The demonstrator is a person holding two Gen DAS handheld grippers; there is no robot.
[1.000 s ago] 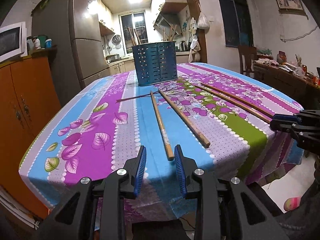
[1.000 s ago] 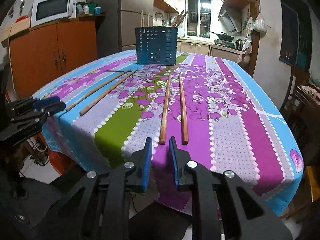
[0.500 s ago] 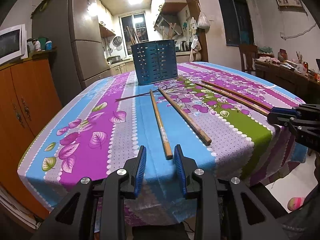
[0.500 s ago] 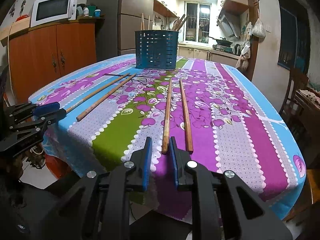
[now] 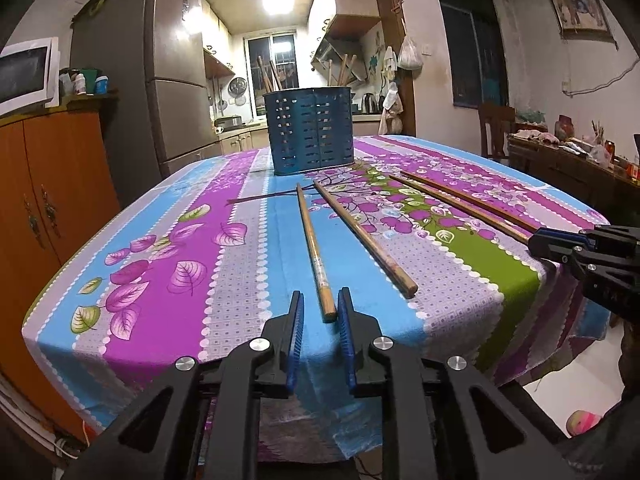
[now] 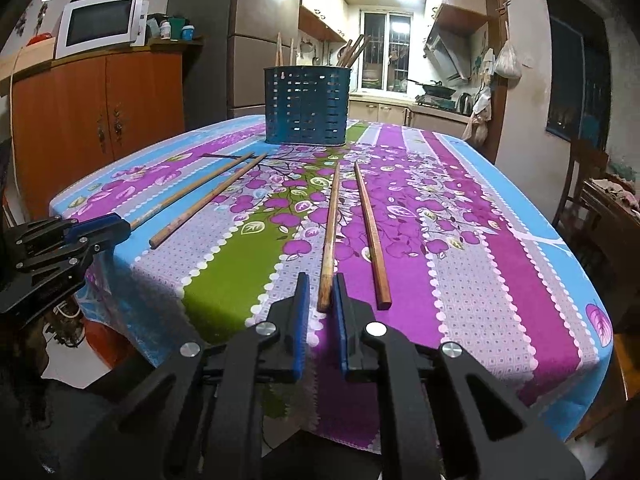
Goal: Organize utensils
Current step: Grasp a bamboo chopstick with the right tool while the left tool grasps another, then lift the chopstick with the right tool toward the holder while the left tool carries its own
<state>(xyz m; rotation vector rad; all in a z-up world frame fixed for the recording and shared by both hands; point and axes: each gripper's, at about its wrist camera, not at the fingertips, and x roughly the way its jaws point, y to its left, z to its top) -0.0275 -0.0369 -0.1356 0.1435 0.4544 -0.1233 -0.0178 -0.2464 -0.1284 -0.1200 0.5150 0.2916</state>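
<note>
Chopsticks, four in all, lie in two pairs on my cloth-covered surface (image 5: 248,264), pointing toward one blue slotted holder (image 5: 313,131) at 12 o'clock, which already carries several sticks. My left claw (image 5: 320,312) is closing around the near tip of one chopstick (image 5: 314,252); my right claw (image 6: 320,292) is closing around another chopstick (image 6: 330,232). Neither visibly pinches yet.

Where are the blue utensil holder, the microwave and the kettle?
Blue utensil holder (image 6: 307,106): right wrist view, middle of its slotted front wall.
Microwave (image 6: 99,29): right wrist view, its dark door.
Kettle (image 6: 465,103): right wrist view, its body.
</note>
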